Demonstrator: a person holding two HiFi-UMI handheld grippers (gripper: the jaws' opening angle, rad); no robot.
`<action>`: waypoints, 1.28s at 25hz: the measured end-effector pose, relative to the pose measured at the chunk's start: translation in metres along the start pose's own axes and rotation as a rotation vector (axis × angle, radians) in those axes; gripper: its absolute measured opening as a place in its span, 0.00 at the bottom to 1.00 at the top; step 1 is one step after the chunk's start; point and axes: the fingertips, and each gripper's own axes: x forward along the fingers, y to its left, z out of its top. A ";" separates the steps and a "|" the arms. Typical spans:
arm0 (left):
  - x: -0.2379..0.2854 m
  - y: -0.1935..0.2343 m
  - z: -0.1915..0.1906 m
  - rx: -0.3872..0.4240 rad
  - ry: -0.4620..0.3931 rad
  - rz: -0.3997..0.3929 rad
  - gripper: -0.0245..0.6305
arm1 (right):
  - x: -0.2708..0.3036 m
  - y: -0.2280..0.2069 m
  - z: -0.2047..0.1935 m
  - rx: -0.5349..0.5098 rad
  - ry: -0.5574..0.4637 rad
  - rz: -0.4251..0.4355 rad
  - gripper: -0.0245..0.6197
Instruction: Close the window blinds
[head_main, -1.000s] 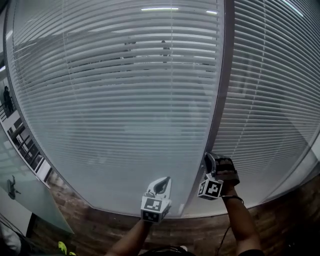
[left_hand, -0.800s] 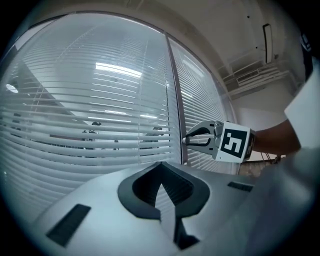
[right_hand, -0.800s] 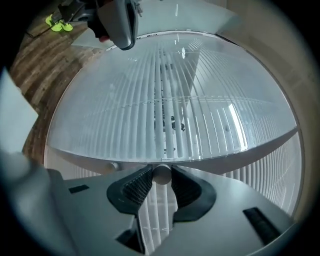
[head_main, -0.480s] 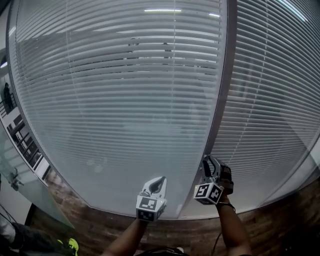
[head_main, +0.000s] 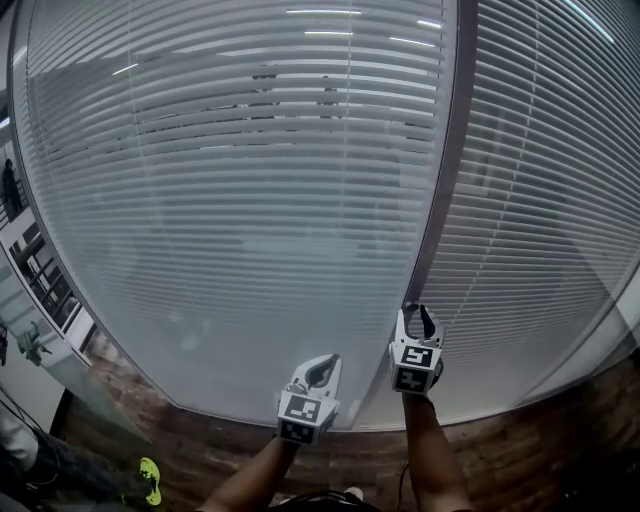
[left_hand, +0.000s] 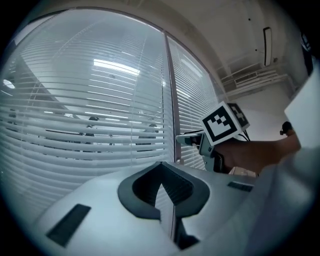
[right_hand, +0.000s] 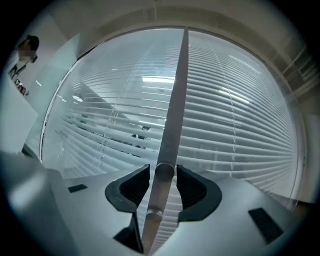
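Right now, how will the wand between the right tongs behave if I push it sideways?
Likely stiff: the wand runs straight between the right tongs, whose jaws have just been opening and now stand slightly off it. Round and smooth-looking, so it may slip or spin. Slim, so probably light and apt to swing.

Blinds (head_main: 240, 220): white, horizontal, in two panels side by side; lowered down the whole pane.
Slats (right_hand: 245, 135): level, evenly spaced, tilted partway; narrow darker gaps between them, with dim shapes showing through.
Wand (right_hand: 168, 130): pale round rod, hanging near upright along the seam between the two panels, in front of the slats; lower end stepped, with flat round faces.
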 end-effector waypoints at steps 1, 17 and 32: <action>-0.001 0.000 0.003 -0.001 -0.001 0.001 0.04 | 0.000 -0.004 0.002 0.016 -0.001 0.001 0.27; -0.002 -0.005 0.017 0.014 -0.013 -0.013 0.04 | -0.005 -0.010 0.007 0.021 0.002 0.053 0.21; -0.006 -0.004 0.030 0.028 -0.023 0.000 0.04 | 0.007 -0.012 0.003 0.088 0.016 0.040 0.24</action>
